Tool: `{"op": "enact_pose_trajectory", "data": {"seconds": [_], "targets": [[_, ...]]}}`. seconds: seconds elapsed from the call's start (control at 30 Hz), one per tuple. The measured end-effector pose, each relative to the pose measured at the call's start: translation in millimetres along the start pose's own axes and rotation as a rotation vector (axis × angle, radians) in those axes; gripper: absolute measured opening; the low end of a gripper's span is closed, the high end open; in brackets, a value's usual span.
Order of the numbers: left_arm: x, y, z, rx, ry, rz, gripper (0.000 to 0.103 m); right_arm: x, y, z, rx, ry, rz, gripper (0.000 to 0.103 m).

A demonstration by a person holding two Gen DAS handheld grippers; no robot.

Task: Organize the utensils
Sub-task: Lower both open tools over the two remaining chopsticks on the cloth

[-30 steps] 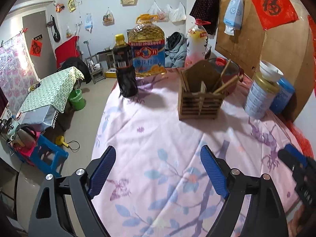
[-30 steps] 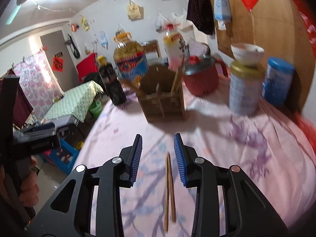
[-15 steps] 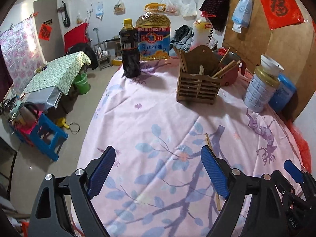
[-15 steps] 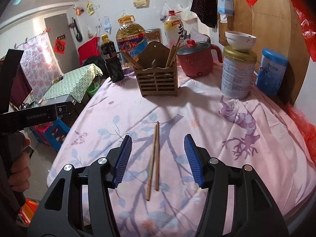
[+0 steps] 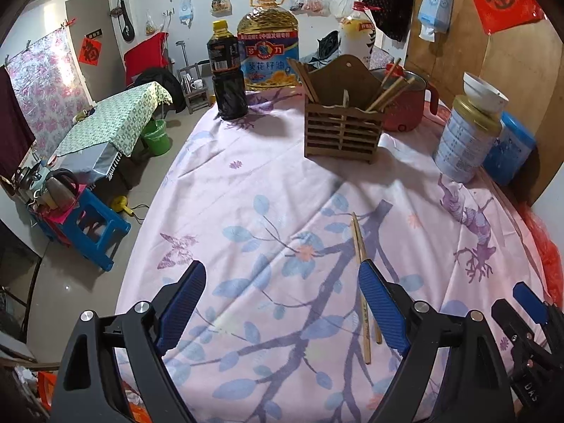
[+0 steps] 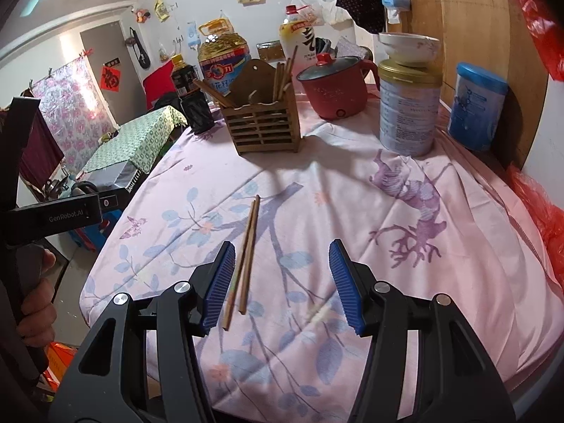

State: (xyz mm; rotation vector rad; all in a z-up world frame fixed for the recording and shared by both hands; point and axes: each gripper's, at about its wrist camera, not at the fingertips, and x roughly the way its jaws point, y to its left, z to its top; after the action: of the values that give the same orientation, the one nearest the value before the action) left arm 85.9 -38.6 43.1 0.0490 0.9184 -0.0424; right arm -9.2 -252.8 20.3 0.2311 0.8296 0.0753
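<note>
My left gripper point(image 5: 278, 308) stands wide apart over the near part of the table point(image 5: 246, 183), nothing between its pads. My right gripper point(image 6: 280, 282) is parted to a middling width, empty, its pads clear of everything. A loose pair of chopsticks point(image 6: 246, 246) lies flat on the pink floral cloth toward the near edge of the table, the two sticks side by side and touching along most of their length; in the right wrist view their near ends sit just beside the inner face of the left-hand finger point(image 6: 218, 285), though I cannot tell whether they touch it. The wooden utensil holder point(image 6: 264, 123) stands upright toward the far edge of the table, well apart from the loose pair, with several chopsticks already leaning in its compartments. A red pot point(image 6: 335, 84) sits just behind the holder, a tall tin point(image 6: 409, 109) with a bowl point(image 6: 409, 47) on top near the right edge
</note>
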Motion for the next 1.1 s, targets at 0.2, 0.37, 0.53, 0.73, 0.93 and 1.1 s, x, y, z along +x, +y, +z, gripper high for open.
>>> {"op": "enact_pose_trajectory", "data": {"seconds": [0.2,0.37,0.53,0.73,0.93,1.1], "targets": [[6.2,-16.6,-7.0,0.014,0.024,-0.003,0.087,-4.3,-16.4,-4.0,0.017,0.005,-0.004,0.056],[20.3,-22.4,-20.4,0.027,0.059,-0.017,0.090,-8.7,-27.6,-9.7,0.026,0.013,-0.018,0.056],[48.7,-23.9,-51.7,0.073,0.130,-0.047,0.090,-17.9,-43.7,-16.8,0.041,0.016,-0.056,0.056],[72.6,-37.3,-92.7,0.167,0.198,-0.083,0.090,-25.4,-66.4,-26.0,0.075,0.035,-0.108,0.056],[86.5,-54.6,-102.1,0.207,0.213,-0.140,0.090,-27.6,-74.8,-30.1,0.066,0.048,-0.136,0.056],[99.5,-66.7,-106.2,0.238,0.228,-0.141,0.081,-31.5,-79.0,-32.6,0.060,0.049,-0.161,0.056]]}}
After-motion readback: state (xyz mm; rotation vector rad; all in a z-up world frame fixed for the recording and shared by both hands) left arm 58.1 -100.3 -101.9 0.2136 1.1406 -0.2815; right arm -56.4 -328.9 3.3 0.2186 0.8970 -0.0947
